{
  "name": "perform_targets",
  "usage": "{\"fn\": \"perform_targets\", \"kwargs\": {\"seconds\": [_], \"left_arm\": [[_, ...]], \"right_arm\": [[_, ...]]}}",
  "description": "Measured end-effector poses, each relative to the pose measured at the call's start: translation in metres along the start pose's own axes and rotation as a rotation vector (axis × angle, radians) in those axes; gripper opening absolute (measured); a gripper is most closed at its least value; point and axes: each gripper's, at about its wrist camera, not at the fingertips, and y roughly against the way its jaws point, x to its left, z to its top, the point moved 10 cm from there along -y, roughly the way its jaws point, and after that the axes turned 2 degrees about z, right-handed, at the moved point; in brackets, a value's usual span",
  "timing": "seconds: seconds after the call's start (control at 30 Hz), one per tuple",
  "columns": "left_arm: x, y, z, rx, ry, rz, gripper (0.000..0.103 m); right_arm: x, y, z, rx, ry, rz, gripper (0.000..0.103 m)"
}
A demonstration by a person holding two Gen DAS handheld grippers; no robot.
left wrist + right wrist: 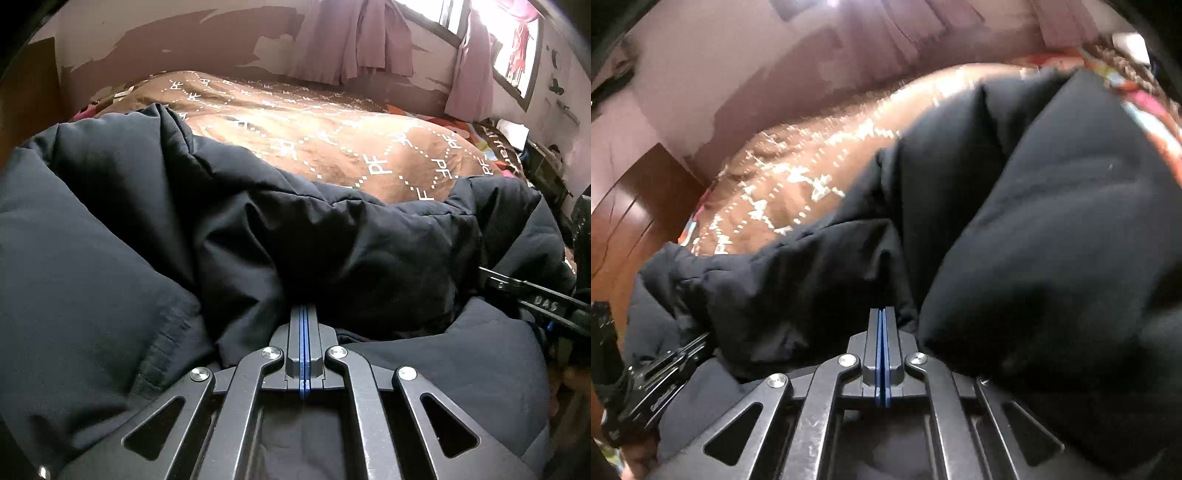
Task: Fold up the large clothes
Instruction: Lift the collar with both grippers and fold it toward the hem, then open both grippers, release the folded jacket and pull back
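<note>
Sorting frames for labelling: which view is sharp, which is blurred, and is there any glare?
Left wrist view: sharp; the window is blown out and the jacket is dark. Right wrist view: motion blur smears the blanket; only the right gripper stays crisp.

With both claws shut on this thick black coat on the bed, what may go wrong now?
1. The left claw and right claw each seem to pinch only a thin fold of the puffy black coat; the slippery fabric may slide out when lifted.
2. The coat lies bunched on the brown blanket, so pulling may drag the blanket along.
3. The claws work close together, so they may bump each other.
</note>
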Motion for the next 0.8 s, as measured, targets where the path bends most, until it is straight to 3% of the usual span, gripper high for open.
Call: {"fn": "perform_targets", "kwargs": {"seconds": [0.17,0.33,0.43,0.53,0.6,0.67,0.8], "left_arm": [[-0.002,0.003,-0.001,-0.018,-0.003,0.003,0.001],[-0.006,0.007,-0.001,-0.038,-0.022,0.027,0.001],[-0.006,0.008,-0.002,-0.041,-0.023,0.029,0.001],[-0.006,0.011,-0.002,-0.049,-0.02,0.02,0.001],[-0.006,0.014,-0.003,-0.058,-0.011,0.007,0.001],[-0.004,0.016,-0.002,-0.061,-0.002,-0.005,0.002],[0.003,0.034,-0.002,-0.109,0.059,-0.024,0.002]], "right_arm": [[0.005,-0.008,0.001,-0.01,0.069,-0.076,0.0],[0.0,0.008,-0.004,-0.05,0.029,0.021,0.002],[-0.001,0.012,-0.004,-0.054,0.026,0.033,0.004],[0.001,0.021,-0.008,-0.063,0.032,0.076,0.018],[0.008,0.029,-0.01,-0.078,0.046,0.128,0.043],[0.019,0.029,-0.012,-0.089,0.076,0.15,0.059],[0.026,0.042,-0.015,-0.136,0.102,0.148,0.068]]}}
